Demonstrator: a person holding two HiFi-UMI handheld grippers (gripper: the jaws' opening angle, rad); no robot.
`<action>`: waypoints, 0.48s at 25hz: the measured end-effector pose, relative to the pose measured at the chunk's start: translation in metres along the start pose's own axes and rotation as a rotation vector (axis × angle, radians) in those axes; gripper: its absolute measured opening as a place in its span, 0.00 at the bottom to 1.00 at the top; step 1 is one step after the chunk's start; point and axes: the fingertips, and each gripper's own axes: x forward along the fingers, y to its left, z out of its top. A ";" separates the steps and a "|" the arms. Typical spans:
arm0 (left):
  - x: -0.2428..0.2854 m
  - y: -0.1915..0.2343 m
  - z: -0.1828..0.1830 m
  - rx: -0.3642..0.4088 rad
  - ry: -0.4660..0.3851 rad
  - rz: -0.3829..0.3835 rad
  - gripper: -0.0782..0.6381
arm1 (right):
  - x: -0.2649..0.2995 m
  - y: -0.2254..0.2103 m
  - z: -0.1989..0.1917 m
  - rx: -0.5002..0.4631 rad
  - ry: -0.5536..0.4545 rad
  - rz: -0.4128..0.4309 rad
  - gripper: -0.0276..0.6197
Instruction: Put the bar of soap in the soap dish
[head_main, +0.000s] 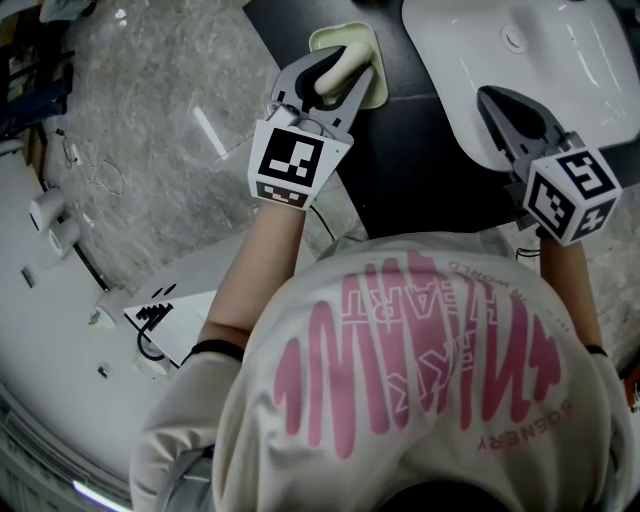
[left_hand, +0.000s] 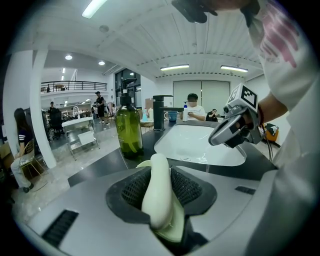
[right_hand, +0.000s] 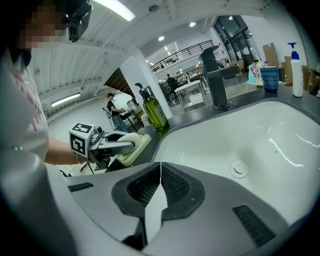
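My left gripper (head_main: 333, 75) is shut on a cream bar of soap (head_main: 348, 62), held edge-up over a pale green soap dish (head_main: 326, 38) on the dark counter. In the left gripper view the soap (left_hand: 157, 192) stands between the jaws, and the dish (left_hand: 179, 231) shows just beneath it; I cannot tell whether they touch. My right gripper (head_main: 498, 106) hovers over the near edge of the white sink (head_main: 560, 60), shut with nothing in it. From the right gripper view (right_hand: 160, 172), the left gripper (right_hand: 102, 144), soap (right_hand: 127, 139) and dish (right_hand: 137, 149) sit at the left.
A green pump bottle (left_hand: 129, 127) stands on the dark counter (head_main: 420, 150) beyond the dish. A dark faucet (right_hand: 217, 80) rises behind the sink (right_hand: 260, 140), with a blue cup (right_hand: 269, 78) and a white bottle (right_hand: 297, 62) at the far right. People stand in the background.
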 end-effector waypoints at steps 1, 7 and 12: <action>0.000 0.000 0.000 0.000 0.001 0.002 0.27 | -0.001 0.000 -0.001 0.000 0.000 0.000 0.07; -0.006 0.001 -0.002 -0.002 0.004 0.023 0.27 | -0.005 0.003 -0.002 -0.004 -0.006 -0.004 0.07; -0.010 0.002 -0.002 0.000 0.000 0.035 0.27 | -0.008 0.007 -0.006 -0.007 -0.004 -0.003 0.07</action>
